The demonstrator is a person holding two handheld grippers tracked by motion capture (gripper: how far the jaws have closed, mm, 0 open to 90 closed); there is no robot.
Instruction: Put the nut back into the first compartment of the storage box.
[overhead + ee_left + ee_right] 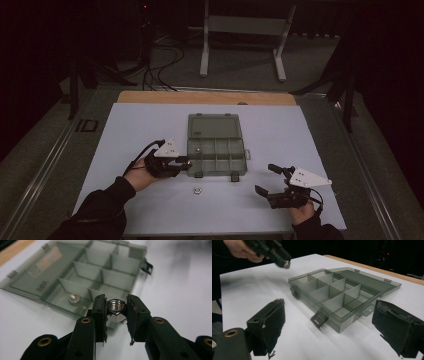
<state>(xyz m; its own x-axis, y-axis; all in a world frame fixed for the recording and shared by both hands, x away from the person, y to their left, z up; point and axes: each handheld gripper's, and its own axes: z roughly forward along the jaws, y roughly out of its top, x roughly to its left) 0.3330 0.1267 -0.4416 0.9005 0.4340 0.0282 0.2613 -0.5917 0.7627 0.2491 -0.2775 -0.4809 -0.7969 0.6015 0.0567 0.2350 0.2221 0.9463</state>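
Note:
A smoky clear organizer box (222,156) lies open at the table's middle, its lid (215,126) folded back flat. My left gripper (188,164) hovers at the box's left front corner, shut on a steel hex nut (116,310). Its threaded hole faces the camera, just above the box (82,272). A second nut (74,298) rests in a compartment at the box's left. A third nut (197,190) lies loose on the white mat in front of the box. My right gripper (265,179) stands open and empty at the front right, its wide-apart jaws facing the box (337,292).
The white mat (130,130) covers a wooden table (205,97), with bare mat on both sides of the box. Two latch tabs (319,319) stick out from the box's front edge. A metal stand (245,30) and cables (160,65) sit on the floor beyond.

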